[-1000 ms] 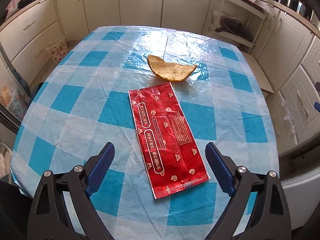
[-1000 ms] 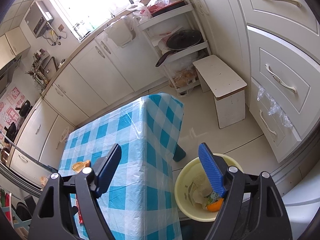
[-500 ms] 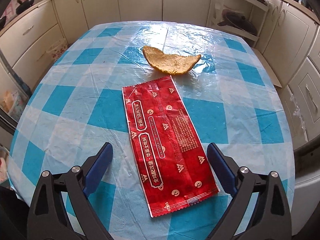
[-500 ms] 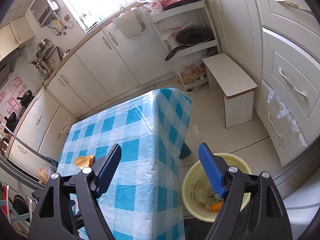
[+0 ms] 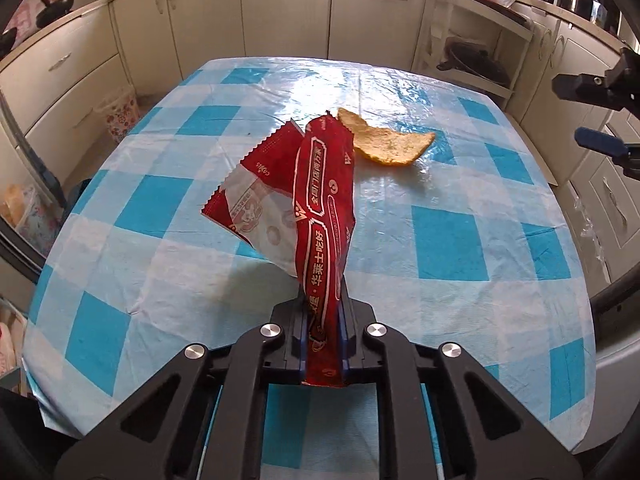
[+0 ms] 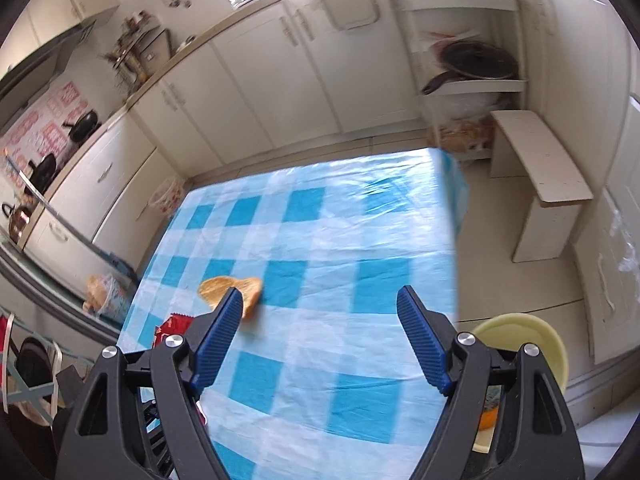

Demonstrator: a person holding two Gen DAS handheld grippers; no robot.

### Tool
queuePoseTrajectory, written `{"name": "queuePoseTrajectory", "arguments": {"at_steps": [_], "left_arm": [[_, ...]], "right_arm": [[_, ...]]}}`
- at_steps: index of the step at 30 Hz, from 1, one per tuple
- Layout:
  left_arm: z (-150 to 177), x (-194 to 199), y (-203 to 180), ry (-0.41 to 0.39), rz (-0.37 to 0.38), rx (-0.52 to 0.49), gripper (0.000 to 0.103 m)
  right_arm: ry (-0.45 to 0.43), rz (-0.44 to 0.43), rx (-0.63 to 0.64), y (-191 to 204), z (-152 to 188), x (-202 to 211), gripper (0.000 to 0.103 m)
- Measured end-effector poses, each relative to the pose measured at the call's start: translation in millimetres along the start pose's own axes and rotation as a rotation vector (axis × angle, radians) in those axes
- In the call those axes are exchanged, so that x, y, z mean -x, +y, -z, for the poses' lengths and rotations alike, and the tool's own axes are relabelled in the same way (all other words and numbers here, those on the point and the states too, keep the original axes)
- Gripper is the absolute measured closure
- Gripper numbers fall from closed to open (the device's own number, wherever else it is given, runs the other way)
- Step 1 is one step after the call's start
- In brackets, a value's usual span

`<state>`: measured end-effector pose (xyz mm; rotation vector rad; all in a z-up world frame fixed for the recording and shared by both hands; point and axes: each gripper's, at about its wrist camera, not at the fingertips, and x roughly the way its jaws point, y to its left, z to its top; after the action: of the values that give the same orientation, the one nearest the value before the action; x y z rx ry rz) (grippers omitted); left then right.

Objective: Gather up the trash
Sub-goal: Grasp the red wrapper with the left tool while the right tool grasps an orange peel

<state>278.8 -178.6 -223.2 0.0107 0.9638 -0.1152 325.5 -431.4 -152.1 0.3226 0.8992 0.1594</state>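
A red snack wrapper stands crumpled and lifted off the blue-checked table. Its near end sits between the pads of my left gripper, whose jaws are closing and press on it. Behind it a flat orange-yellow scrap lies on the cloth. My right gripper hovers open over the table with nothing between its fingers. The scrap shows just past its left fingertip, and the wrapper peeks out beside that finger. The right gripper also shows at the right edge of the left wrist view.
A pale yellow bin with scraps inside stands on the floor past the table's right edge. A white stool and a shelf rack with a pan stand beyond it. Cabinets line the walls, with a small floral basket at the left.
My left gripper has shut on the wrapper's near end, and the wrapper has risen from flat to crumpled upright. My right gripper has swung from above the bin to over the table.
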Motion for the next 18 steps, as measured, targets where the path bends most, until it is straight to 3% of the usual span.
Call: {"name": "queuePoseTrajectory", "arguments": {"at_steps": [7, 13, 16, 18], "left_arm": [[0.6, 4.6, 43.2, -0.018, -0.018, 0.056, 0.093], [0.7, 5.2, 68.4, -0.015, 0.003, 0.089, 0.093], [0.5, 6.4, 75.4, -0.016, 0.017, 0.096, 0.093], [0.0, 6.5, 76.8, -0.016, 0.020, 0.100, 0.093]], "right_arm": [[0.125, 0.018, 0.016, 37.7, 3.6, -64.6, 0.028], [0.160, 0.042, -0.012, 46.6, 7.6, -98.6, 0.038], [0.173, 0.041, -0.022, 48.8, 9.3, -110.0, 0.052], [0.176, 0.029, -0.030, 48.4, 10.7, -114.2, 0.072]]}}
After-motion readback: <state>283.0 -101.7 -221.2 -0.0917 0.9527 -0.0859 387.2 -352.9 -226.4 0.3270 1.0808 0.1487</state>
